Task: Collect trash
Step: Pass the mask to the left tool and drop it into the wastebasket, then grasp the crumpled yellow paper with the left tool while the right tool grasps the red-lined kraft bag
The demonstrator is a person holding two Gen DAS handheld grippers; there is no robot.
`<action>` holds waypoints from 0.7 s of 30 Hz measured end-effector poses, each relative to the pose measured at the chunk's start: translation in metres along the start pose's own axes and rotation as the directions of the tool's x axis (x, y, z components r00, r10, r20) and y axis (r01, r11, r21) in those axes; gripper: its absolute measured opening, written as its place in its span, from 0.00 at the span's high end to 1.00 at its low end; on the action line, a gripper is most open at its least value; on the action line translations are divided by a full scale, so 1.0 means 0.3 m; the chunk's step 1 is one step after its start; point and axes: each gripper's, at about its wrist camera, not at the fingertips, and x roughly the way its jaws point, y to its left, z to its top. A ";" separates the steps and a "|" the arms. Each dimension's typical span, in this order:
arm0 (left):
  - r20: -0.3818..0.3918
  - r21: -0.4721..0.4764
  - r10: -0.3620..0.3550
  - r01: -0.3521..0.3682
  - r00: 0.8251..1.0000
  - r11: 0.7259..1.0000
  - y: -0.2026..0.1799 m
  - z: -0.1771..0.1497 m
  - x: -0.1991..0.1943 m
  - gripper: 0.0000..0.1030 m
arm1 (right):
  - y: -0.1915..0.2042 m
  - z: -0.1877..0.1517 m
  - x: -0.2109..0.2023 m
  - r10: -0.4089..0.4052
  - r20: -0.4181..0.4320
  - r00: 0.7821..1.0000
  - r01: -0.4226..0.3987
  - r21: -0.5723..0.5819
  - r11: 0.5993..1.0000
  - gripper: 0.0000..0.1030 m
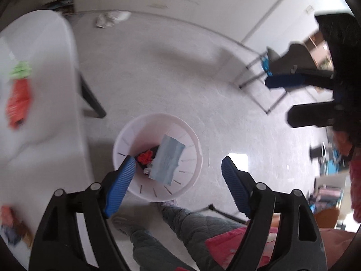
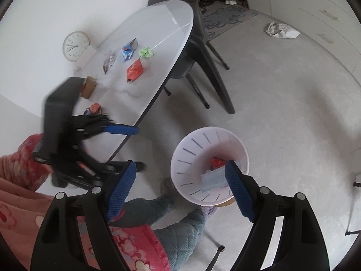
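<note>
Blue ribbed pads frame both views, and we read both tools as released: the left gripper has its jaws spread wide with nothing between them, and the right gripper likewise stands agape and empty.

Directly below and between the left tool's fingers sits the white bin on the floor. Inside it we see a pale blue face mask lying against the wall, with a crumpled red scrap and some dark and white bits beside it. So part of the collecting looks done.

Plenty is left, in our judgement. Ahead and to the left of the right tool, the white table holds an orange-red wrapper, a green crumpled paper, a blue packet, a silvery wrapper, a brown piece and a small reddish scrap near its close edge. Far ahead to the right, a white crumpled bag lies on the floor by the cupboards.

Much is hard to make out: the left tool is motion-blurred in the right view and covers part of the table, the table items smear in the left view, and the bottom of the bin is partly hidden by the mask.
</note>
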 end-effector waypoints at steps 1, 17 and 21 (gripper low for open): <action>0.024 -0.022 0.028 -0.028 0.999 0.999 0.013 -0.010 -0.047 0.19 | 0.009 0.003 -0.006 -0.015 0.008 1.000 0.015 0.002 1.000 0.20; 0.039 -0.483 0.432 -0.362 0.901 0.797 0.498 -0.498 -0.382 0.09 | 0.455 0.170 0.185 -0.029 0.061 0.998 0.036 -0.110 0.993 0.09; -0.002 -0.502 0.429 -0.371 0.903 0.781 0.567 -0.539 -0.310 0.24 | 0.580 0.184 0.277 -0.022 0.026 0.999 0.026 -0.155 0.988 0.09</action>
